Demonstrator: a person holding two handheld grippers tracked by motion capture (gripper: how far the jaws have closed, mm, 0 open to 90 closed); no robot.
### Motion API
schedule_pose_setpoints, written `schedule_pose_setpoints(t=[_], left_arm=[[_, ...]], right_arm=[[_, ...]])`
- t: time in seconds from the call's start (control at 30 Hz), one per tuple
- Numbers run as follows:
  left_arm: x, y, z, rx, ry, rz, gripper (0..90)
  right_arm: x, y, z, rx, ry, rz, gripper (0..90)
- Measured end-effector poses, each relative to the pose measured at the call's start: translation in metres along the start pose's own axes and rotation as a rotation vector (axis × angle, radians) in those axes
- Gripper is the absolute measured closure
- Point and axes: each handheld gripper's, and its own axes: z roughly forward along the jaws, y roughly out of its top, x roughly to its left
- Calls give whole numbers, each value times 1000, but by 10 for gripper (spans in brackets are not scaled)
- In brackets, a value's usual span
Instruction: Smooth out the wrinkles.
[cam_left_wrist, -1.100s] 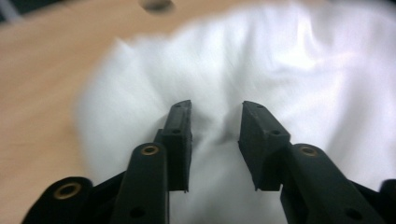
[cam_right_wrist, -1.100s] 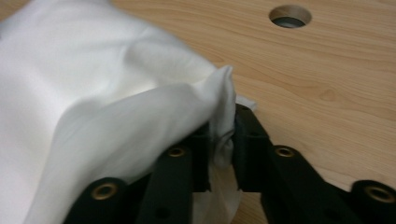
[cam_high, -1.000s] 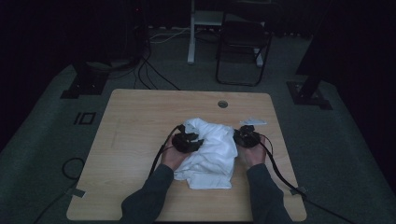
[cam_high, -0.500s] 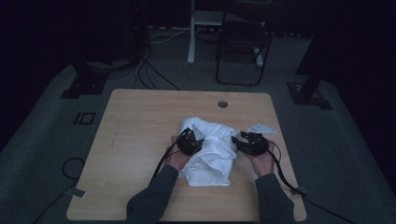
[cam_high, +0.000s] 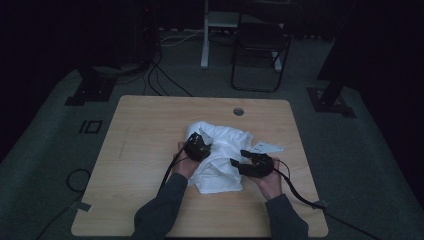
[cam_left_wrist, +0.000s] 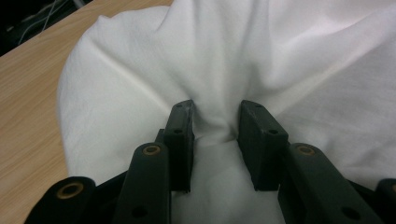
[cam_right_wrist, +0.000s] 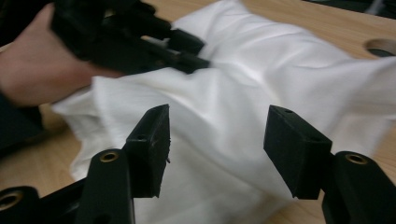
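A crumpled white cloth (cam_high: 225, 155) lies on the middle of the wooden table (cam_high: 135, 150). At the cloth's left side my left gripper (cam_high: 200, 146) is shut on a raised fold of it, and in the left gripper view the fabric (cam_left_wrist: 140, 93) bunches between the jaws of the gripper (cam_left_wrist: 215, 125). My right gripper (cam_high: 246, 161) sits at the cloth's right front edge and points left. Its jaws stand wide apart in the right gripper view (cam_right_wrist: 217, 135), with the cloth (cam_right_wrist: 243, 93) just beyond them and nothing between. The left gripper (cam_right_wrist: 191, 58) and its hand show at the upper left there.
A round cable hole (cam_high: 238, 111) sits near the table's far edge. A black cable (cam_high: 295, 190) trails from the right gripper over the front right corner. Beyond the table, a folding chair (cam_high: 260, 45) and stand bases rest on the dark floor.
The right gripper has left the cloth's right edge, come nearer the front and turned leftward with its jaws open. The left gripper has stayed on the cloth, which is more bunched.
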Motion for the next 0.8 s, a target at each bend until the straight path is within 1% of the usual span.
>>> schedule_pose_setpoints(t=[0.03, 0.07, 0.13, 0.17, 0.2, 0.23, 0.27, 0.3, 0.33, 0.37, 0.4, 0.43, 0.47, 0.5, 0.53, 0.6, 0.63, 0.7, 0.73, 0.77, 0.8], left_arm=[[2, 0, -1, -1, -14, -15, 654], [3, 0, -1, -3, -22, -25, 654], [5, 0, -2, -7, -33, -31, 652], [5, -1, -3, -7, -36, -34, 651], [6, 0, -3, -11, -43, -45, 650], [7, 0, -4, -13, -49, -56, 647], [8, -1, -5, -17, -61, -68, 643], [9, -1, -5, -20, -68, -74, 638], [10, -1, -6, -24, -79, -82, 631], [10, -1, -6, -24, -79, -82, 625], [10, -1, -6, -24, -79, -82, 625], [13, -4, -9, -41, -104, -101, 618], [14, -4, -10, -42, -107, -98, 616], [14, -4, -10, -42, -107, -98, 614], [14, -4, -11, -41, -105, -89, 613], [14, -5, -13, -39, -109, -91, 611], [15, -5, -14, -46, -119, -96, 607], [16, -5, -20, -71, -163, -101, 577], [16, -6, -24, -77, -166, -94, 547], [15, -6, -28, -81, -148, -88, 528], [16, -6, -33, -91, -140, -90, 517]], right_arm=[[4, -1, 1, -5, 24, -12, 387], [6, -1, 2, -7, 33, -19, 379], [11, 0, 4, -4, 49, -38, 358], [15, 0, 7, 11, 53, -59, 344], [16, 0, 10, 24, 50, -69, 326], [18, -1, 14, 51, 49, -71, 323], [18, -2, 18, 67, 43, -71, 341], [18, -5, 23, 103, 13, -75, 390], [17, -7, 27, 128, -7, -74, 467], [17, -7, 27, 128, -7, -74, 467], [14, -10, 30, 158, -4, -72, 467], [10, -17, 29, 195, 26, -68, 851], [9, -19, 25, 190, 33, -71, 863], [9, -19, 25, 190, 33, -71, 863], [6, -21, 13, 168, 60, -62, 872], [1, -24, 1, 183, 53, -80, 872], [-1, -26, -5, 191, 57, -81, 871], [-7, -32, -16, 201, 43, -80, 866], [-9, -34, -19, 214, 54, -84, 837], [-11, -36, -22, 233, 72, -93, 777], [-12, -37, -25, 242, 82, -103, 702]])
